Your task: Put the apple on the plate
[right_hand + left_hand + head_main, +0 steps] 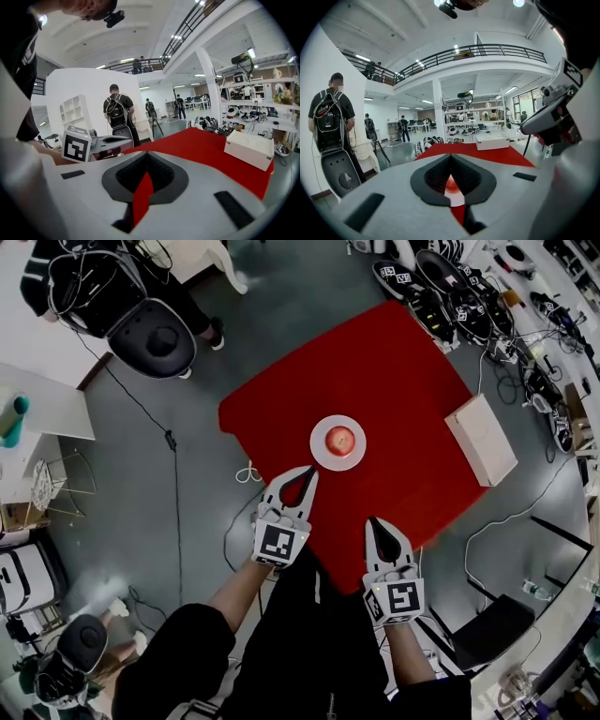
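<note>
The worktop (403, 371) is covered in a smooth, matt red cloth. The plate (319, 457) looks like glossy white ceramic, and the apple (340, 440) has shiny red skin. The white box (480, 439) looks matt, like card. The left claw (309, 471) and right claw (375, 521) have matt pale-grey plastic shells and dark ribbed pads (433, 176). The grey floor (122, 484) is smooth with a dull sheen.

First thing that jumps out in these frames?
A bright red table fills mid-frame on grey floor, with an apple on a white plate at its centre. The left gripper and right gripper, both shut and empty, hang by its near edge.
</note>
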Available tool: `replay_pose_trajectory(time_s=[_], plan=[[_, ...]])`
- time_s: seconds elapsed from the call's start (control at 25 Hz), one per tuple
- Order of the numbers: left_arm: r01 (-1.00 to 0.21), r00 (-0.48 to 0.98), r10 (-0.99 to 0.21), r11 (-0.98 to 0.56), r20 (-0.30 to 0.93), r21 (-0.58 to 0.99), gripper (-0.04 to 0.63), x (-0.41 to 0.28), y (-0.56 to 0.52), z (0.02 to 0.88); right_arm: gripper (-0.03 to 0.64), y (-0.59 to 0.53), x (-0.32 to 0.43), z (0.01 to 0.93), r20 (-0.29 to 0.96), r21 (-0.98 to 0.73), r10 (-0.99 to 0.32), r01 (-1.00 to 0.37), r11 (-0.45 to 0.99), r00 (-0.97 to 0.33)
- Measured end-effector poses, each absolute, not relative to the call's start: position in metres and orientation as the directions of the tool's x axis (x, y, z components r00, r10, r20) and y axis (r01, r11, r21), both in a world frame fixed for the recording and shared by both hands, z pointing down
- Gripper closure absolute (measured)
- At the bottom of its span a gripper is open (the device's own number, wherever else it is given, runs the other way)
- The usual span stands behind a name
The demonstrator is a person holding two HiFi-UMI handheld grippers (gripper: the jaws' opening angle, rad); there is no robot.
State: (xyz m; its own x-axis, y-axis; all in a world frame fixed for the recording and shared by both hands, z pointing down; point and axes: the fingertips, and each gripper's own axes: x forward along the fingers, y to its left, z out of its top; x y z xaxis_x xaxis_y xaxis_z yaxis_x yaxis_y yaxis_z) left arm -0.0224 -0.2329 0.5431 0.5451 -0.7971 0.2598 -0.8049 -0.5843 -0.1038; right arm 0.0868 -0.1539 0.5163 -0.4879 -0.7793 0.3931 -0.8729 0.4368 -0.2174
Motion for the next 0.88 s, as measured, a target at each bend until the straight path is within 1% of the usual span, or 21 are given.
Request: replay_pose_trajectory(time_s=[0.12,0.44,0.64,0.88], plan=[[-0.818,0.532,-0.806,-0.569,0.257,-0.09,0.589,-0.03,-0.212,0.521,0.606,-0.154,0.081,0.499,0.364,-0.205,-0.781,-0.862,0.464,-0.508],[-0.826,0.516,-0.819,-0.553,0.251,-0.105,0.589,-0.031,-0.169,0.476,0.606,-0.152,0.089,0.46,0.296,-0.187,-0.815,-0.867,0.461,-0.497],[-0.833,0.511,-0.814,-0.549,0.278,-0.075,0.589,-0.031,-0.141,0.48,0.607,-0.145,0.093,0.452,0.29,-0.177,-0.819,-0.869,0.462,-0.494],[-0.847,0.497,-0.823,-0.529,0.276,-0.053,0.589,-0.039,-0.128,0.475,0.607,-0.137,0.089,0.451,0.295,-0.177,-0.819,-0.87,0.46,-0.492]])
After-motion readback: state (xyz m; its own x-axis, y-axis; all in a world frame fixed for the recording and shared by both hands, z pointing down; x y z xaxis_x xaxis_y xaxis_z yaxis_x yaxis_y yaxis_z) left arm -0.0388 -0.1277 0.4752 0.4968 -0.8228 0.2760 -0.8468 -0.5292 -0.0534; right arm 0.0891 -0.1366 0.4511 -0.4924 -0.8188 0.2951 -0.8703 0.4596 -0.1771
